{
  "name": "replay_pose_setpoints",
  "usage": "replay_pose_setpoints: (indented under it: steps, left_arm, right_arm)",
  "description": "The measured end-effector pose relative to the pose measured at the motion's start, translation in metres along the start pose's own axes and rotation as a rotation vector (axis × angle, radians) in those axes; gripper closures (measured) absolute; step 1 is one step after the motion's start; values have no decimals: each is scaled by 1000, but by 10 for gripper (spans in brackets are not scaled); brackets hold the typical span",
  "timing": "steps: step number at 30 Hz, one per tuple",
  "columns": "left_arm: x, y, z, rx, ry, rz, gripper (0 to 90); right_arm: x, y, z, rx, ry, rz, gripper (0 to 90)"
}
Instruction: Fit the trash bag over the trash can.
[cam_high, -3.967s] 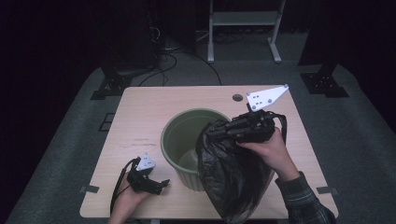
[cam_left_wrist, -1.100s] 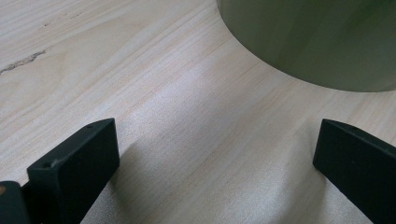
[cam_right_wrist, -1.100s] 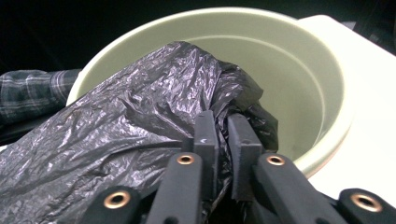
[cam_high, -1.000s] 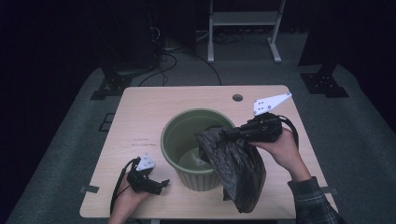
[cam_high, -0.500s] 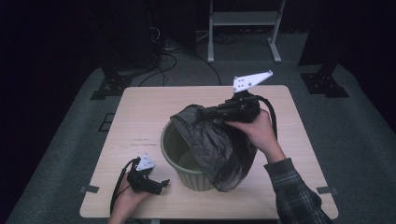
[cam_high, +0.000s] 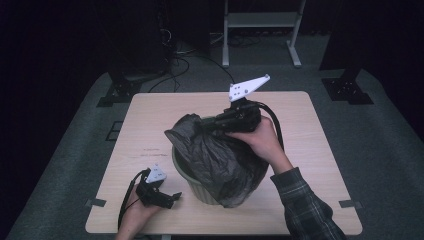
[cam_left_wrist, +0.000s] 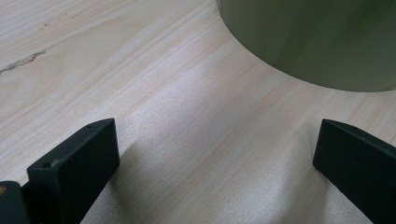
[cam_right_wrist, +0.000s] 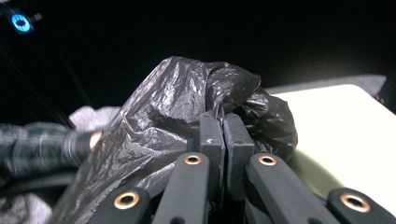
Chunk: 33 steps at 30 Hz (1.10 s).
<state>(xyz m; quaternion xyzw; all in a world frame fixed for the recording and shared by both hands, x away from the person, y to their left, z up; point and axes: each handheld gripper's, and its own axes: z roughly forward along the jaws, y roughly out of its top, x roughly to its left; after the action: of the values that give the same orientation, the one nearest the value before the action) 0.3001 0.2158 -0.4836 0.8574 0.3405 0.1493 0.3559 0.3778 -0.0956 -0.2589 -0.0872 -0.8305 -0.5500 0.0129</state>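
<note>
A black plastic bag hangs draped over a green round bin in the middle of the wooden table. My right gripper is above the bin's far rim, shut on a bunched edge of the bag; its jaws press together on the film. My left gripper rests on the table near the front left, beside the bin's base, open with nothing between its fingers. The bin's green wall lies just ahead of it.
The table has a small round hole near its far edge. Beyond the table stand a white metal stand and cables on dark floor. A plaid sleeve crosses the table's front right.
My right gripper has carried the bag leftward and away from the person, from the bin's right side to above its far rim; the bag now covers the opening. The left gripper has not moved.
</note>
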Motion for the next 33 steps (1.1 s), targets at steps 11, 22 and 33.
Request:
replay_pose_setpoints:
  steps: [11,22,33]
  left_arm:
    - [0,0,0,-1,0,0,0]
    - [0,0,0,-1,0,0,0]
    - [0,0,0,2,3,-3,0]
  right_arm:
    - [3,-49,-27,109,-67,26,608]
    - [12,-63,-78,8,-131,44,438]
    - [26,-108,-106,-30,-166,86,478]
